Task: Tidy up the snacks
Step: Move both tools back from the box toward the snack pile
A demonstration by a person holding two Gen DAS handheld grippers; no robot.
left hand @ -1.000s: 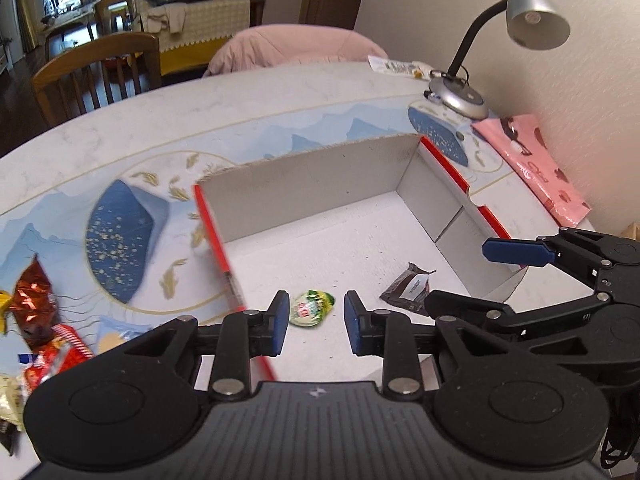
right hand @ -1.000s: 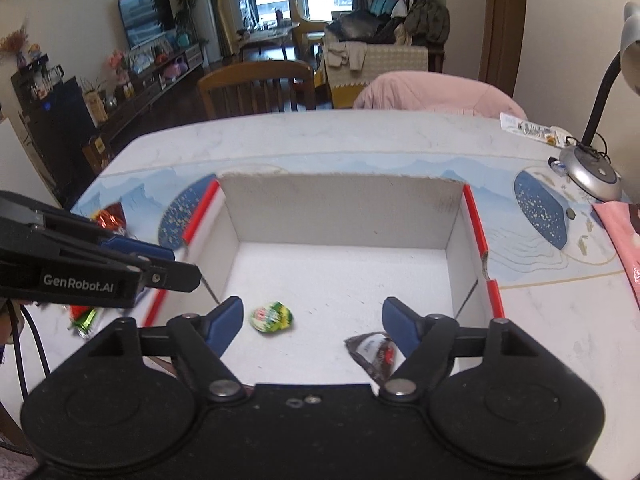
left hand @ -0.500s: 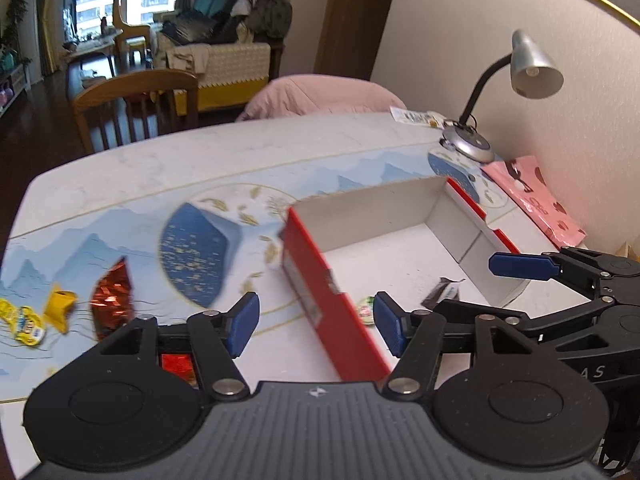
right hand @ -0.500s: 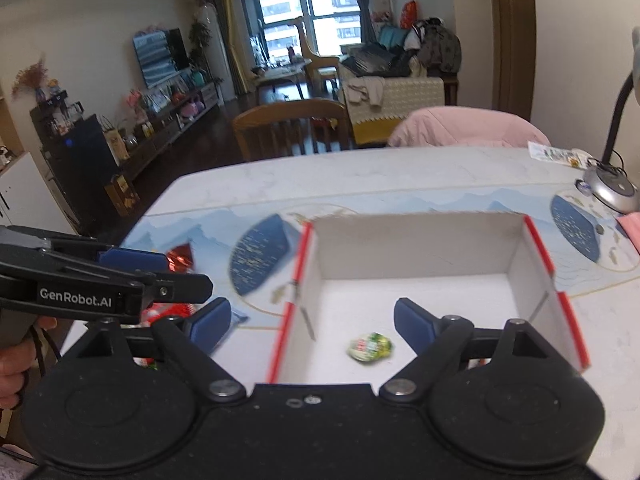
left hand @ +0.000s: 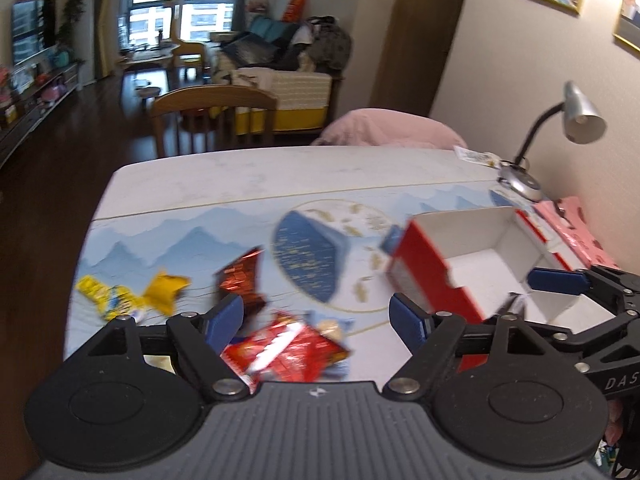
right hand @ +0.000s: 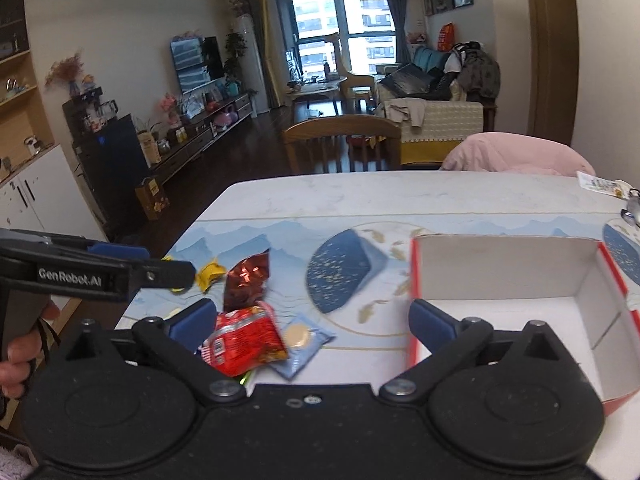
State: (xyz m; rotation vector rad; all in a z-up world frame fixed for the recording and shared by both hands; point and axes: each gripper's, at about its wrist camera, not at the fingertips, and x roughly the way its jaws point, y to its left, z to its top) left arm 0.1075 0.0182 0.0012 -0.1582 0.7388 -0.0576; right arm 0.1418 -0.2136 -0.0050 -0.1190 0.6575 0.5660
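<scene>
Both my grippers, left gripper (left hand: 316, 318) and right gripper (right hand: 310, 318), empty, jaws just opened wide; red packet (right hand: 244, 338) left of box (right hand: 504, 268), nearer my left.

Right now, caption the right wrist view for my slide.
Open right gripper above loose snack packets beside the red box.

You see a room lit by soft daylight from the far window (right hand: 344, 16), which is slightly overexposed. The left wrist view is smeared by motion blur, worst on the snack wrappers (left hand: 280, 344) and box (left hand: 472, 272). The right wrist view is sharper. Fisheye bending curves the walls, and the corners go dark.
</scene>
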